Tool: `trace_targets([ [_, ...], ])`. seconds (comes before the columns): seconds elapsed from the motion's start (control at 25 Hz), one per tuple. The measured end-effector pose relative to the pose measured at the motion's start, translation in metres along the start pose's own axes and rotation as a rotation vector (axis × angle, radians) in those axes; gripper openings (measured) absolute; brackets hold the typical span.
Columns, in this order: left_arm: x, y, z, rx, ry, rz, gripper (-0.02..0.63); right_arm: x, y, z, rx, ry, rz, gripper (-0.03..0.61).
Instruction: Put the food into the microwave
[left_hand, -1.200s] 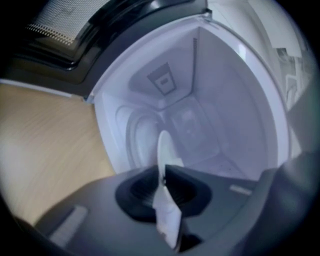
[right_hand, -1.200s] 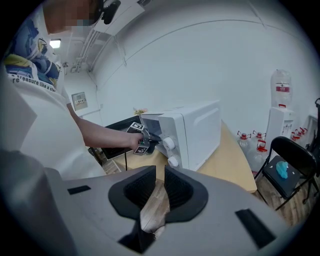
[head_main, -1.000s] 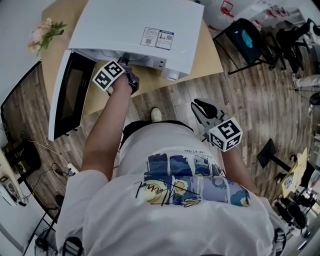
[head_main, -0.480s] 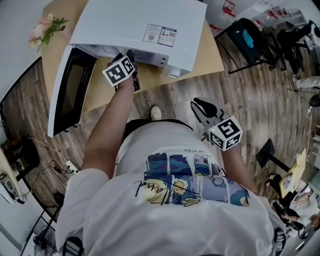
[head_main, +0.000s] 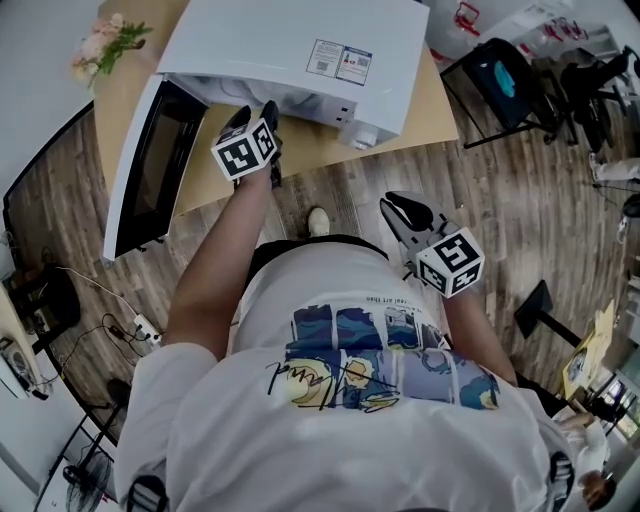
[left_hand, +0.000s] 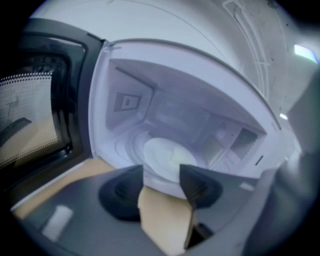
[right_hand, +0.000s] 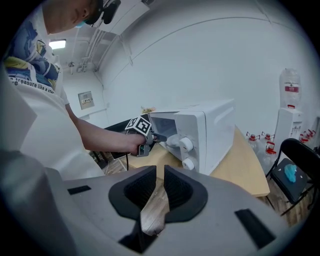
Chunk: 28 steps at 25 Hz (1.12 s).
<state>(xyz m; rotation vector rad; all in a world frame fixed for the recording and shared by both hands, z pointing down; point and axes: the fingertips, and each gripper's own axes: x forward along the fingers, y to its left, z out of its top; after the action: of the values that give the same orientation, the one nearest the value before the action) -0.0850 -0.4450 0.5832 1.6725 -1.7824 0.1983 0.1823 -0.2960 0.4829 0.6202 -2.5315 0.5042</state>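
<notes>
The person wears a white short-sleeved T-shirt (head_main: 340, 440). Across its front runs a band of blue and yellow picture panels (head_main: 400, 370) with black scribbled lines, and small black lettering (head_main: 385, 299) sits above it. Below are dark trousers (head_main: 300, 250) and a pale shoe (head_main: 318, 222). Black straps (head_main: 146, 492) sit at the shoulders.

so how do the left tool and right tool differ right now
The left tool is at the open microwave, facing the plate inside; the right tool hangs back over the floor. The left tool's jaws are opening wide; the right tool's show only a narrow gap. Both hold nothing.
</notes>
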Motion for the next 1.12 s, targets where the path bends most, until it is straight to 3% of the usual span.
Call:
trace_targets([
  [0.8, -0.125, 0.017, -0.018, 0.125, 0.005, -0.248, 0.163, 0.034, 0.11, 0.015, -0.045, -0.027, 0.007, 0.023],
  [1.12, -0.188, 0.026, -0.03, 0.222, -0.014, -0.35, 0.091, 0.038, 0.156, 0.014, -0.062, -0.037, -0.014, 0.017],
])
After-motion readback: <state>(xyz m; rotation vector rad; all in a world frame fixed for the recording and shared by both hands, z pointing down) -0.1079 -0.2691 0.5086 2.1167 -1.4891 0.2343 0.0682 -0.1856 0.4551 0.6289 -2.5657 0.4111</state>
